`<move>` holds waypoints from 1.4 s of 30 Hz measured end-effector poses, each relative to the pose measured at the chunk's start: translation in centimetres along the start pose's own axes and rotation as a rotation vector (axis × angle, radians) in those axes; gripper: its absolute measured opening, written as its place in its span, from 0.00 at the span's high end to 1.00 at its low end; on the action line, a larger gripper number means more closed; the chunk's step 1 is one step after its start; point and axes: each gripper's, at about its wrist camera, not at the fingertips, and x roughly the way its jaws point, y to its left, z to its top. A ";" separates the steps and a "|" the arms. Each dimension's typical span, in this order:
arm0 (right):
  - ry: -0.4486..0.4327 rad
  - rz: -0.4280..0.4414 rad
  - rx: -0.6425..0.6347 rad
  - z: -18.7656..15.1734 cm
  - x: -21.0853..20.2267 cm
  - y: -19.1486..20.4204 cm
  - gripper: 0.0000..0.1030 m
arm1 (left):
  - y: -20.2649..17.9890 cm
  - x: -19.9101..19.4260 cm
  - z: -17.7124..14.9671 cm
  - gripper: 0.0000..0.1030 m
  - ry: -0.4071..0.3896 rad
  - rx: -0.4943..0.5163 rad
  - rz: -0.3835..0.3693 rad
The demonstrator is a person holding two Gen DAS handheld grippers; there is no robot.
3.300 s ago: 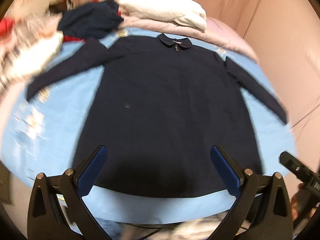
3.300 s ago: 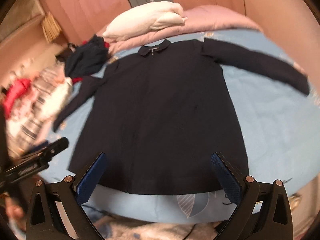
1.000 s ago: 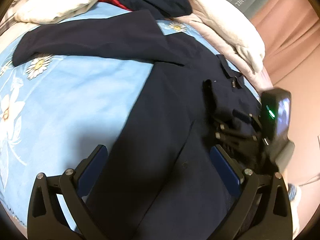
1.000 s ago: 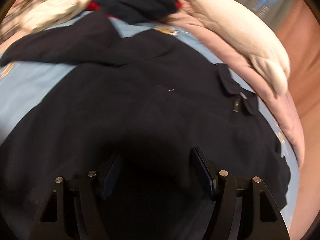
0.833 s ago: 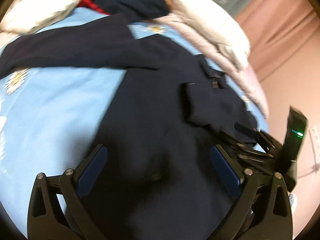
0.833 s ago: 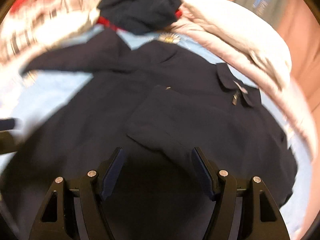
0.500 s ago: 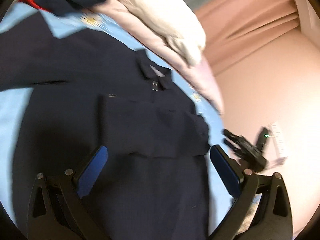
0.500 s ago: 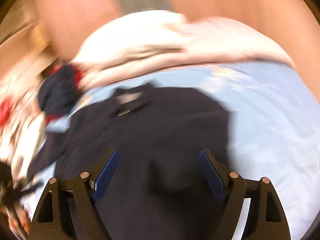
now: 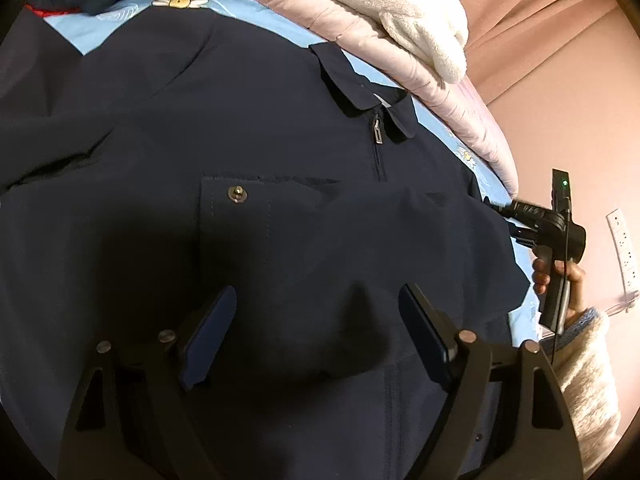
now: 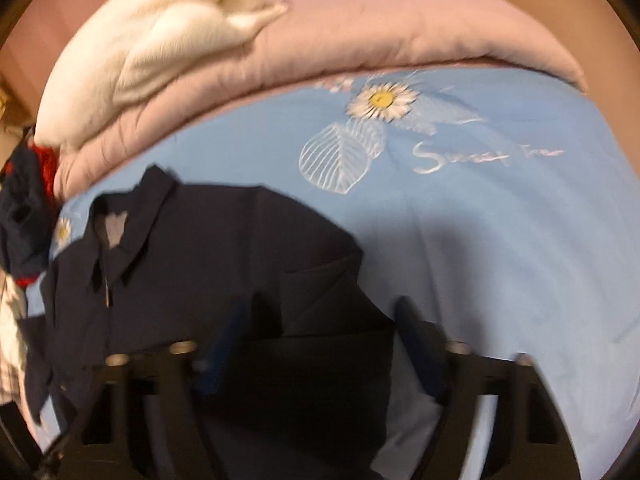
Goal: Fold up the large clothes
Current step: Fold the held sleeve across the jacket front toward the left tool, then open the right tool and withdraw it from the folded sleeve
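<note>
A large navy zip jacket [image 9: 280, 128] lies flat on the blue daisy-print bed sheet [image 9: 100, 28], collar [image 9: 352, 92] toward the pillows. Its right sleeve [image 9: 320, 232] is folded across the chest, cuff snap [image 9: 237, 194] up. My left gripper [image 9: 316, 332] is open just above the folded sleeve and holds nothing. My right gripper [image 10: 316, 344] is open over the jacket's right shoulder edge [image 10: 320, 264], beside the bare sheet [image 10: 500, 240]. It also shows in the left wrist view [image 9: 516, 220] at the jacket's right edge.
A pink quilt [image 10: 400, 28] and a white blanket [image 10: 160, 40] lie stacked at the head of the bed. A heap of dark and red clothes [image 10: 24, 208] lies at the far left. A pink wall with a socket strip [image 9: 624, 248] stands at the right.
The right sleeve has been folded across the chest and let go. Both grippers have moved up toward the collar end; the right one has swung out to the jacket's right edge.
</note>
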 end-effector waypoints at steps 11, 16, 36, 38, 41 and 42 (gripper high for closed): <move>-0.124 -0.268 0.065 -0.9 -2.4 -3.2 0.95 | -3.0 4.3 2.6 0.19 -0.045 0.154 0.256; -0.152 -0.280 0.044 -3.1 -2.5 -4.7 0.95 | -2.2 5.4 3.5 0.11 -0.023 0.196 0.340; -0.291 -0.187 -0.253 -14.0 -5.0 -1.0 0.44 | -2.4 6.1 3.4 0.08 -0.068 0.199 0.463; -0.307 -0.088 -0.088 -13.8 -5.6 -4.7 0.43 | -2.2 6.1 3.4 0.06 -0.073 0.200 0.463; -0.290 -0.008 -0.009 -14.0 -5.4 -6.6 0.43 | -1.8 6.1 3.3 0.02 -0.083 0.205 0.475; -0.293 -0.023 -0.024 -14.0 -5.3 -6.3 0.41 | -1.7 6.1 3.3 0.01 -0.082 0.205 0.482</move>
